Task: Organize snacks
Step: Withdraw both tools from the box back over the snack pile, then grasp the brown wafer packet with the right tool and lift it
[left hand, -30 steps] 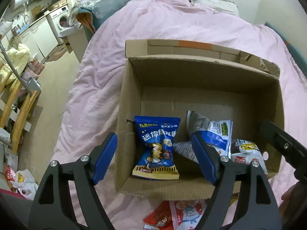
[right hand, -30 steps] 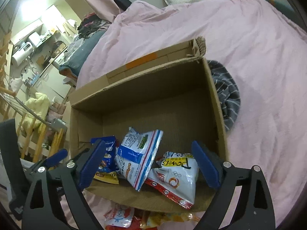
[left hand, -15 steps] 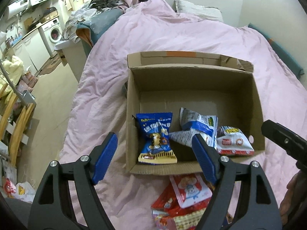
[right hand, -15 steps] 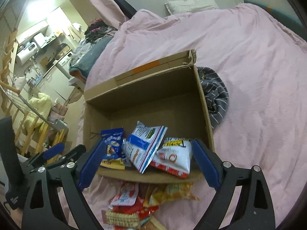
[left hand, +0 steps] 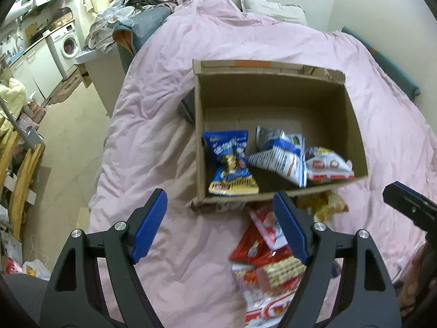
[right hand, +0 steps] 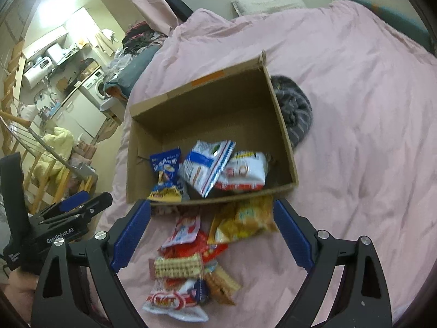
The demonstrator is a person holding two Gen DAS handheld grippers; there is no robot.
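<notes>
both claws have pulled back from the cardboard box (right hand: 284,134), exposing the loose snack pile (right hand: 191,259) on the bed (right hand: 368,109). left claw (left hand: 218,227) and right claw (right hand: 210,235) gape wide, empty; three packets sit boxed, so another pick looks next.

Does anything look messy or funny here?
Yes. A heap of snack packets lies loose on the pink blanket in front of the cardboard box, overlapping every which way. Only three packets sit in the box, leaning on each other. The box's far flap looks torn at one corner.
</notes>
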